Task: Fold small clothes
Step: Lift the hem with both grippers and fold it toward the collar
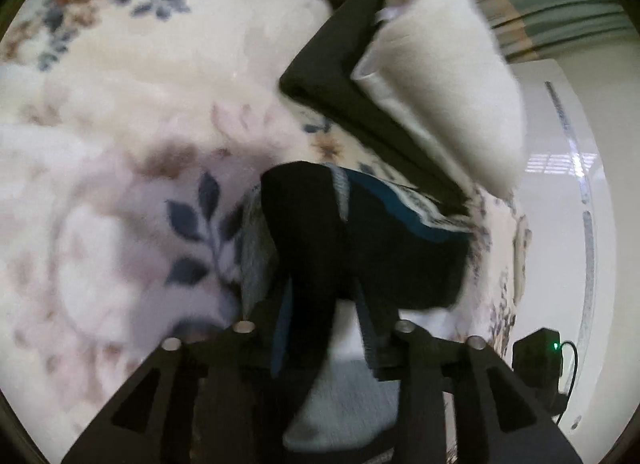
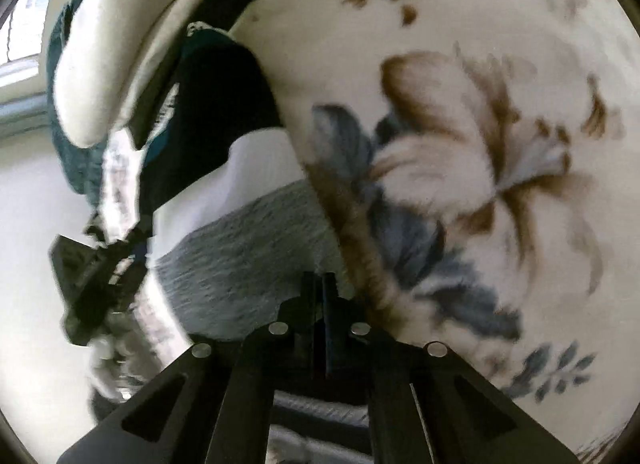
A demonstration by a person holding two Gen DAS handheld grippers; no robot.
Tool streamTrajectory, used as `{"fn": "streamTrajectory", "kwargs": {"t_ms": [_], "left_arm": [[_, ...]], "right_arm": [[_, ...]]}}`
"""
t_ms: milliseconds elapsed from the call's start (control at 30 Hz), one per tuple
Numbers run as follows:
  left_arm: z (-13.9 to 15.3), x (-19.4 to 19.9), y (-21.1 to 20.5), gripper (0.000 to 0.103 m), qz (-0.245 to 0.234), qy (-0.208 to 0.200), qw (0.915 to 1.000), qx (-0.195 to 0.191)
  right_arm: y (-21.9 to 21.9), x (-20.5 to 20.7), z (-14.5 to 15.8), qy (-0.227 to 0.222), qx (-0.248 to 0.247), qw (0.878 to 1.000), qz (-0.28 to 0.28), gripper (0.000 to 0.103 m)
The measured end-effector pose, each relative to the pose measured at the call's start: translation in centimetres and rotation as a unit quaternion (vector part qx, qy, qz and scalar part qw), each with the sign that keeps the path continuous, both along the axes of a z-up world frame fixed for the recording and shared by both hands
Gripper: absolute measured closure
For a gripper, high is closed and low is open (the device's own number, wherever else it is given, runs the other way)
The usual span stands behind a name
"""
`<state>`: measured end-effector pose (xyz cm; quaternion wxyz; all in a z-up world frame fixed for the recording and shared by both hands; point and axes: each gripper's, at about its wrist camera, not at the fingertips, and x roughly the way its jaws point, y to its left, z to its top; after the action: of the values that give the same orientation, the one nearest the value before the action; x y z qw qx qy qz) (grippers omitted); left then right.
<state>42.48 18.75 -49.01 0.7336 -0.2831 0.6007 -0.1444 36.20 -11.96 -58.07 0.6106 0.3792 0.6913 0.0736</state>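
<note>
Left gripper (image 1: pixel 328 324): nearest the lens; its two fingers stand part-way in and are clamped on a raised ridge of the dark cloth, as far as the blur lets us read it.
Floral blanket (image 1: pixel 140 104): cream pile with blue and brown flowers, filling most of both views; it is our folding surface.
Garment (image 1: pixel 400 248): the small piece of clothing, black with teal, grey-knit and white panels. It lies at the blanket's edge, partly lifted and running from under the left fingers toward the other hand.
Sleeve (image 1: pixel 448 76): white and fluffy, on the person's arm above the garment's far side.
Right gripper (image 2: pixel 320 304): fingers drawn almost together just over the grey-knit panel; we cannot tell whether a ply is nipped between them.
Step in hand (our judgement): taking hold of two points of the garment to lift one half; no finished crease shows yet.
Next move calls for: a confirmed right-hand pinch, then both hands carrying the edge across together and laying it flat. Uneven travel would skew the fold.
</note>
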Motion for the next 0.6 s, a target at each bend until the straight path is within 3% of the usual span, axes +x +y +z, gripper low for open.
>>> {"fn": "streamTrajectory", "kwargs": {"t_ms": [33, 67, 100, 233, 300, 467, 600], "left_arm": [[1.1, -1.1, 0.5, 0.045, 0.002, -0.005, 1.0000, -0.003], [2.4, -2.6, 1.1, 0.043, 0.005, -0.013, 0.9998, -0.013], [3.1, -3.7, 1.3, 0.043, 0.005, -0.017, 0.9996, -0.021], [5.9, -11.6, 2.5, 0.043, -0.013, -0.008, 0.9998, -0.014], [5.9, -15.6, 2.6, 0.043, -0.018, 0.015, 0.9997, 0.000], [1.2, -27.0, 3.7, 0.043, -0.007, 0.120, 0.9925, 0.023], [-2.5, -32.3, 2.8, 0.043, -0.023, 0.163, 0.9861, 0.027]], "right_arm": [[-0.2, -0.4, 0.5, 0.001, 0.009, 1.000, 0.003, 0.081], [-0.4, -1.3, 1.3, 0.000, 0.015, 1.000, 0.011, 0.057], [-0.9, -1.9, 2.0, -0.002, 0.022, 1.000, 0.011, 0.044], [-1.8, -7.1, 4.2, 0.010, 0.051, 0.999, 0.015, 0.042], [-1.9, -10.7, 4.4, 0.031, 0.062, 0.997, 0.018, 0.042], [-1.1, -20.5, 2.9, 0.085, 0.067, 0.993, 0.054, 0.042], [0.2, -27.2, 0.0, 0.124, 0.059, 0.988, 0.074, 0.042]]}}
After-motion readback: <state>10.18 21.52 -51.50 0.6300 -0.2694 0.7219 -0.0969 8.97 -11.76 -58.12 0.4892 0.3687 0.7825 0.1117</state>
